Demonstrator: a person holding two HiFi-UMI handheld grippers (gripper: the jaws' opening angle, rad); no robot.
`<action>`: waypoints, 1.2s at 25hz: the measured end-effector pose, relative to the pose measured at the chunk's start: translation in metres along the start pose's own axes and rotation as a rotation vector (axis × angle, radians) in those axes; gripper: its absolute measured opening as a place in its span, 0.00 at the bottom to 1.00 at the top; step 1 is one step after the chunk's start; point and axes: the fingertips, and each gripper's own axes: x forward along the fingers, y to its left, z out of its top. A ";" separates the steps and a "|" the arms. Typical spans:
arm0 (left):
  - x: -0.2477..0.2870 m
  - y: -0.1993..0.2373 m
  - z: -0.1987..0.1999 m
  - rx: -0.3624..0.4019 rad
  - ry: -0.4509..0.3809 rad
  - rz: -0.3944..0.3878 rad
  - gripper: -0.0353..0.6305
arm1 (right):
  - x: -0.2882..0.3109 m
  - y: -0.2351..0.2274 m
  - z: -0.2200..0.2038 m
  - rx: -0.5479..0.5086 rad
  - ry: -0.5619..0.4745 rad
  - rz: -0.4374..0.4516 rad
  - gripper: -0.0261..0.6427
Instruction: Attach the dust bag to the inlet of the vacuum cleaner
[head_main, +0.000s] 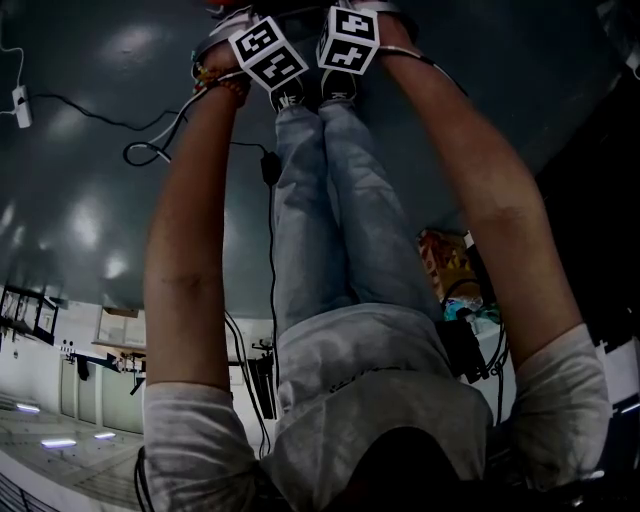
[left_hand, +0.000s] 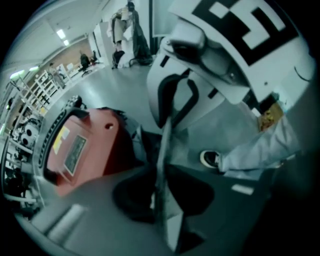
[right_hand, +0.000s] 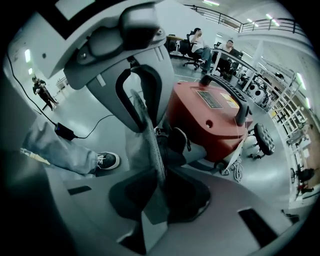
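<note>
Left tool (left_hand: 162, 192) and right tool (right_hand: 157, 192) both clench the bag (right_hand: 150, 145) beside the red vacuum (right_hand: 210, 115), seemingly unattached, so seating it on the inlet looks left to do.

Your left gripper (left_hand: 162, 197) has its jaws pinched on the thin grey edge of the dust bag (left_hand: 162, 160), which stands upright just right of the red vacuum cleaner (left_hand: 87, 145). Your right gripper (left_hand: 172, 112) grabs the same edge higher up, and your shoe (left_hand: 212, 159) sits further right of the vacuum cleaner.
</note>
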 end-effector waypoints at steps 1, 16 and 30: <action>-0.001 -0.003 -0.001 -0.002 -0.005 0.005 0.17 | -0.004 0.002 0.001 0.015 -0.011 -0.001 0.10; -0.041 -0.028 0.006 -0.086 -0.128 0.097 0.06 | -0.046 0.033 0.026 0.116 -0.123 -0.089 0.06; -0.040 -0.030 0.005 -0.131 -0.131 0.101 0.06 | -0.050 0.039 0.021 0.146 -0.140 -0.112 0.06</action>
